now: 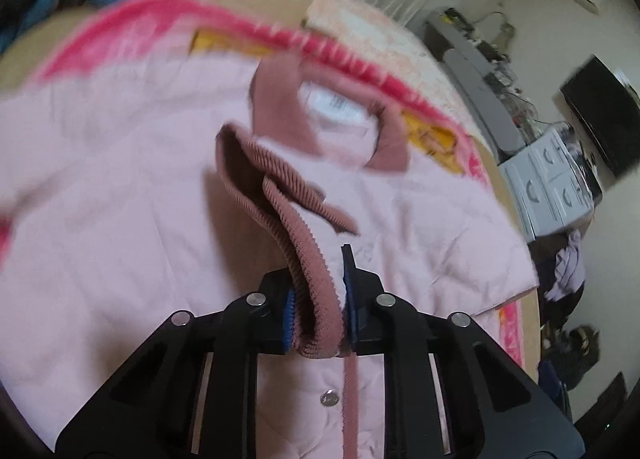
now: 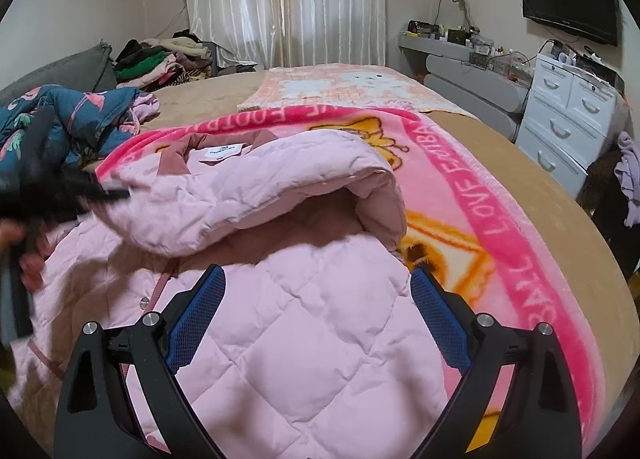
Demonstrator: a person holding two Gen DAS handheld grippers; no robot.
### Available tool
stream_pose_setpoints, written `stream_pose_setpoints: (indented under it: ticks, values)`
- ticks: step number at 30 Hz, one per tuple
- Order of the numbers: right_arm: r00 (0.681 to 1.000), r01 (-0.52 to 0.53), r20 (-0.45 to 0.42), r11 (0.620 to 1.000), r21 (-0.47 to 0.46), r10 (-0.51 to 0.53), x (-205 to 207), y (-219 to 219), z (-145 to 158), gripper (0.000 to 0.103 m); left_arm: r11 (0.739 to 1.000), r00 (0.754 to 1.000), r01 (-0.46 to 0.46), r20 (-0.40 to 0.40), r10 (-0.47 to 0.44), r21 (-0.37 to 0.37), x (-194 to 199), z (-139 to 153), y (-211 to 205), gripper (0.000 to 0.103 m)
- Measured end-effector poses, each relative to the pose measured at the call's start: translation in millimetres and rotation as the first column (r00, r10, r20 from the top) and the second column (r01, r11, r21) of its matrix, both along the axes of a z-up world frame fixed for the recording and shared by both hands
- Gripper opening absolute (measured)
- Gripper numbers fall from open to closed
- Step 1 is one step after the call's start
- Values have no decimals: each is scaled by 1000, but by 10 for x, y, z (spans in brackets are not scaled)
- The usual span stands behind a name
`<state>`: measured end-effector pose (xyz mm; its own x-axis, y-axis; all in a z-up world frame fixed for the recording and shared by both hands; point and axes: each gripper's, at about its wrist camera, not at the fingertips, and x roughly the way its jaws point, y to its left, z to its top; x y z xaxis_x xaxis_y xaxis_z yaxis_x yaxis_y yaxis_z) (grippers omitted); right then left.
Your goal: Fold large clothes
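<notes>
A wide bed (image 2: 520,187) covered in a tan sheet fills the room's middle. A bright pink blanket (image 2: 500,219) with white lettering and a yellow cartoon print lies spread across it. Beyond that, touching its far edge, lies a paler peach blanket (image 2: 332,89) (printed with white animal figures). A quilted pink jacket (image 2: 304,323) lies on the pink blanket, one side folded over. At the left edge sits a crumpled teal jacket (image 2: 60,119) with flamingo print. A pile of clothes (image 2: 160,63) rests at the far left corner.
</notes>
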<state>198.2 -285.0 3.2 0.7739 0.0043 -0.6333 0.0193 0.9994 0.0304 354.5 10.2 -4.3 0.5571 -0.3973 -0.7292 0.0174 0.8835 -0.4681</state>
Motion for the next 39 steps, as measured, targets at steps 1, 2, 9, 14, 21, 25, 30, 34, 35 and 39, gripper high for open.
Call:
stream_pose_setpoints:
  ticks: [1, 2, 9, 14, 21, 25, 30, 34, 35, 39]
  values:
    - [1000, 1, 0, 1000, 4, -1, 6, -2, 2, 93, 1000, 1000, 7, 26, -7, 6, 23, 136, 10, 10]
    - [1000, 3, 4, 1000, 8, -3, 8, 1, 6, 93, 1000, 998, 11, 57, -11, 12, 43, 291, 26, 10]
    - [999, 20, 32, 999, 49, -22, 31, 56, -5, 93, 993, 962, 0, 273, -32, 115, -75, 1050, 275, 10]
    - [999, 33, 17, 996, 77, -34, 57, 67, -64, 93, 959, 980, -64, 200, 8, 275, -6, 401, 474, 10]
    - [1000, 31, 6, 999, 40, -31, 282, 26, 21, 93, 956, 995, -96, 39, 89, 278, 52, -451, 912, 11]
    - [1000, 14, 0, 999, 33, -14, 572, 79, 83, 93, 947, 996, -88, 46, 78, 310, 7, -577, 904, 11]
    - [999, -31, 17, 999, 20, 31, 1023, 256, 133, 93, 947, 997, -76, 41, 67, 313, 29, -567, 906, 12]
    - [998, -28, -52, 1000, -3, 28, 1385, 359, -42, 93, 946, 997, -73, 38, 65, 315, 44, -604, 895, 12]
    - [997, -30, -79, 999, -23, 28, 1478, 385, -125, 93, 946, 997, -74, 38, 65, 315, 48, -606, 894, 12]
    - [976, -20, -216, 999, -45, 10, 1743, 346, -518, 93, 947, 997, -73, 38, 64, 313, 48, -614, 896, 13]
